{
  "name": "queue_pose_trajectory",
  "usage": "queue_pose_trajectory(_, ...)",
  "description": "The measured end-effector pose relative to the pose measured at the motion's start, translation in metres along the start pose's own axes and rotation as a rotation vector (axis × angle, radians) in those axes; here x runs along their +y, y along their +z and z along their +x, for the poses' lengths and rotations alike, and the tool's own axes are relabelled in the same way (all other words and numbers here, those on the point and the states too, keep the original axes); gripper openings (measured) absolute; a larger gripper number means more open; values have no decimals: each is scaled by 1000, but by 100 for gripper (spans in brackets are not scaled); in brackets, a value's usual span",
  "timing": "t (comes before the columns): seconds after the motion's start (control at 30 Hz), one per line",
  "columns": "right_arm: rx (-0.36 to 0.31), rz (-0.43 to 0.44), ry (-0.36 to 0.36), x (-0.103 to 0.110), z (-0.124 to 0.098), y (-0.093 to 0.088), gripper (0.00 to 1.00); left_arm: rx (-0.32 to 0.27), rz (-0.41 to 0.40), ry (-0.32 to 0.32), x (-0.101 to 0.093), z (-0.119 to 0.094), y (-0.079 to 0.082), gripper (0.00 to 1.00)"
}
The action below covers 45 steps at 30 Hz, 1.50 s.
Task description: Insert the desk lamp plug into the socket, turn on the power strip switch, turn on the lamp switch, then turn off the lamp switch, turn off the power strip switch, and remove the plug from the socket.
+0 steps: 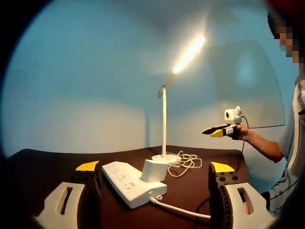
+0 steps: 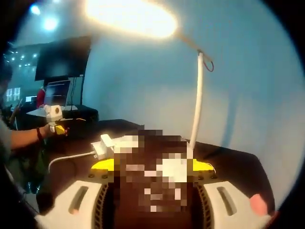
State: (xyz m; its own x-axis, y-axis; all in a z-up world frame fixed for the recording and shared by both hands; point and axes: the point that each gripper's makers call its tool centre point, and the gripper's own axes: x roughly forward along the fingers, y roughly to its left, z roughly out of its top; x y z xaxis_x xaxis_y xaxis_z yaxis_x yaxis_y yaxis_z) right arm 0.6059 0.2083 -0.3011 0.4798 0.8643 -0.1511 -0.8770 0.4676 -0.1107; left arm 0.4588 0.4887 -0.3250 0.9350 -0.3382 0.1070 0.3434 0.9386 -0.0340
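Shining brightly, the lamp (image 1: 165, 119) stood on the dark table (image 1: 43, 164), its head (image 1: 189, 53) lit and angled up from a thin white pole whose round base sat near the far edge. Just in front of that base, the white plug (image 1: 153, 170) sat in a socket of the power strip (image 1: 131, 183), which lay slantwise on the table, its thick cord (image 1: 178, 210) running off toward the near right. The lamp's thin wire (image 1: 183, 162) lay in a loose tangle beside the base. In the left gripper view, the left gripper (image 1: 155, 169) hung released, its yellow-tipped jaws wide apart with the strip between them but not touched. The right gripper (image 1: 215, 132) showed there too, held in a person's hand (image 1: 241, 132) above the table's right end, well apart from the lamp; its jaws looked nearly closed on nothing. In the right gripper view the glowing head filled the top, the pole rose at right, and the strip's end with its cord lay on the table; a mosaic patch hid the space between the jaws, so their gap could not be judged there.
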Motion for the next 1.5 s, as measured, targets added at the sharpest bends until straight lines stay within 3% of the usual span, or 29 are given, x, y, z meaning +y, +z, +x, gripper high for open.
queue_pose_trajectory(0.33,8,1,42,14,-8,-14,67,78,37,61,12,-2,-17,89)
queue_pose_trajectory(0.5,19,23,46,14,-9,-25,73,65,6,61,16,-3,-18,89)
queue_pose_trajectory(0.6,14,36,50,15,-13,-28,75,91,29,76,21,-2,-25,89)
queue_pose_trajectory(0.8,-11,71,35,12,-23,-33,77,130,22,64,21,-3,-34,89)
queue_pose_trajectory(0.93,-36,119,32,10,-26,-36,86,166,42,54,15,-4,-41,89)
queue_pose_trajectory(1.13,-10,125,28,13,-30,-51,91,217,79,19,2,-6,-50,89)
queue_pose_trajectory(1.5,-25,176,22,9,-41,-66,96,177,25,22,-8,-4,-50,89)
